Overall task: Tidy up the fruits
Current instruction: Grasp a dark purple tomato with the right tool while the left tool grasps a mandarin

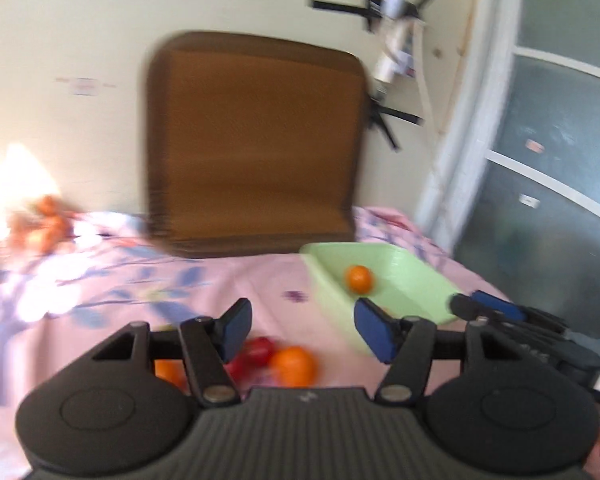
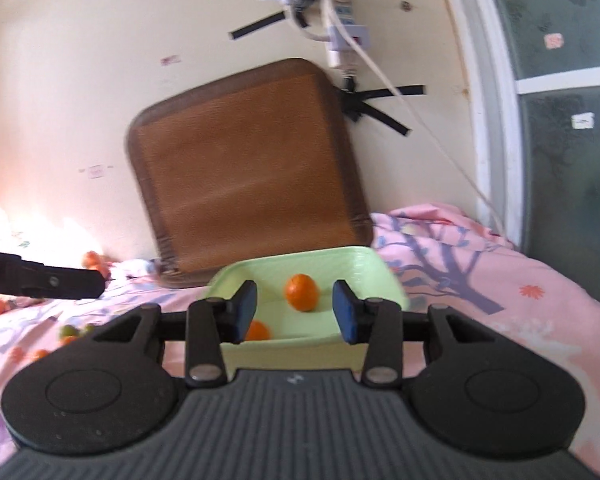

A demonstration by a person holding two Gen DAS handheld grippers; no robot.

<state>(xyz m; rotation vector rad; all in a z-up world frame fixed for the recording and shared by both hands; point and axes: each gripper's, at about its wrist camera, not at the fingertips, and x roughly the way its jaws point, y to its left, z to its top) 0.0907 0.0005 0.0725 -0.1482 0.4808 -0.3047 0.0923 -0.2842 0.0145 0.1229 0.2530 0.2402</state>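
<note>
A light green tray [image 1: 404, 276] sits on the pink bedsheet with an orange [image 1: 358, 279] inside. In the right wrist view the tray [image 2: 356, 264] holds two oranges, one in the middle [image 2: 302, 286] and one by the near wall [image 2: 257, 331]. My left gripper [image 1: 304, 330] is open and empty above an orange [image 1: 294, 365], a red fruit [image 1: 256, 354] and another orange [image 1: 168, 372] on the sheet. My right gripper [image 2: 295, 312] is open and empty, hovering at the tray's near side; it also shows in the left wrist view [image 1: 496, 312].
A brown cushion [image 1: 256, 140] leans on the wall behind the tray. More oranges [image 1: 48, 220] lie at the far left in bright light. Small green and orange fruits [image 2: 70, 332] lie on the sheet at left. The left gripper's body [image 2: 40, 278] crosses there. Glass door at right.
</note>
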